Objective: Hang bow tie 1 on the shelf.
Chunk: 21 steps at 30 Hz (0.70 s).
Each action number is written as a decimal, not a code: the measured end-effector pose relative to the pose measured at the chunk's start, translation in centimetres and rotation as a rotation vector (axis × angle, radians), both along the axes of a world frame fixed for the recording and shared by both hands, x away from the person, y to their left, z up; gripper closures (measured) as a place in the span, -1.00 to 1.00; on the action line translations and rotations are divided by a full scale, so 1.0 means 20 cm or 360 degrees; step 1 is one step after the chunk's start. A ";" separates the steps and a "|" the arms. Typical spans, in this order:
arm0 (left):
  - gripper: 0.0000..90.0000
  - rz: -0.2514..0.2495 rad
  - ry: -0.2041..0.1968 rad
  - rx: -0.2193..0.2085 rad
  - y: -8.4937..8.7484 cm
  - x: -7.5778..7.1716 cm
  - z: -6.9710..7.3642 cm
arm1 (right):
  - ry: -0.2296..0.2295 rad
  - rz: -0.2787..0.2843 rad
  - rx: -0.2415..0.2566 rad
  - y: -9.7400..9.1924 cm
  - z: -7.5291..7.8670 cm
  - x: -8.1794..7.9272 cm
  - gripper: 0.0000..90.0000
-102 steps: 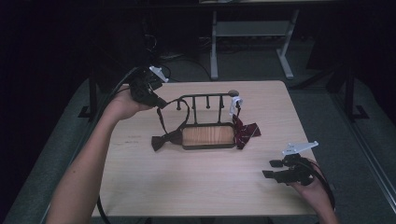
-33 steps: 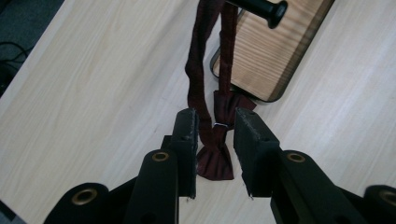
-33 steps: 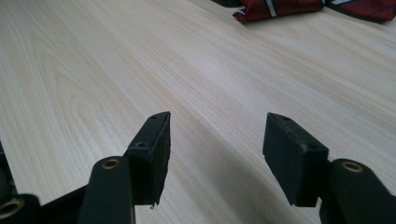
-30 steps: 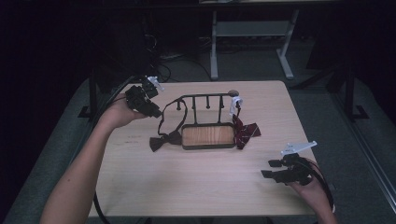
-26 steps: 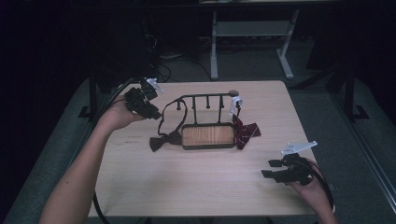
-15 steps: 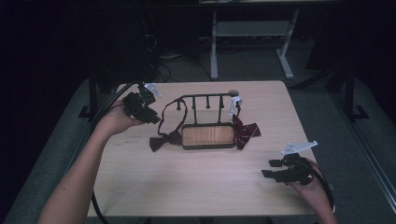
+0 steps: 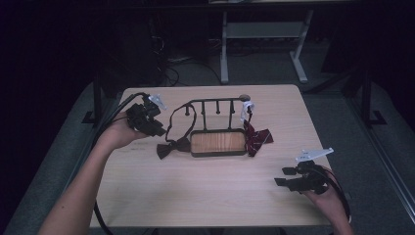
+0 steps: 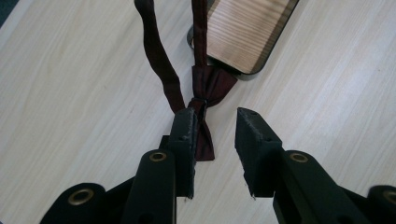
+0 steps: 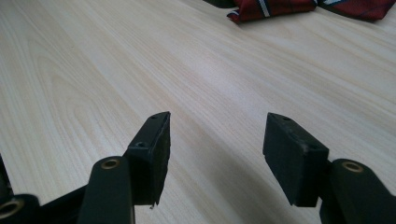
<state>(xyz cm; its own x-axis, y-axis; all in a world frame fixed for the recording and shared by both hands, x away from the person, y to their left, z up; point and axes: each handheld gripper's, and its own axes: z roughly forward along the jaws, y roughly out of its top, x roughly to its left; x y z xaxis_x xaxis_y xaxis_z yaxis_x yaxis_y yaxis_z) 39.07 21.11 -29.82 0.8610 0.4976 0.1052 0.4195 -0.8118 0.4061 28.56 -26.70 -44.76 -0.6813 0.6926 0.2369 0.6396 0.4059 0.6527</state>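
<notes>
Now lining up on the dark bow tie (image 8: 205, 88).

My left gripper (image 8: 214, 135) hovers released just above it; next, lower and clench. My right gripper (image 9: 215, 140) idles released near the bench (image 7: 195, 196) edge.

We see both forearms bare, no sleeves. Each hand carries a black claw: the left claw (image 7: 155, 129) and right claw (image 7: 283, 176) each wear a pale grey three-cornered plate on top and trail a black cable. Up close, the jaws are blocky black pads with brass-ringed screw holes.
</notes>
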 end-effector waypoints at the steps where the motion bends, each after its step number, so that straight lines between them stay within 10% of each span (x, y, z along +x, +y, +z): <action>1: 0.51 0.0015 0.0006 -0.0008 0.00 -0.01 -0.01 | -0.0009 0.0007 -0.0002 0.00 0.00 0.00 -0.08; 21: 0.40 0.0022 0.0017 -0.0045 0.04 -0.09 -0.10 | -0.0003 -0.0007 -0.0006 0.00 0.00 0.00 -0.09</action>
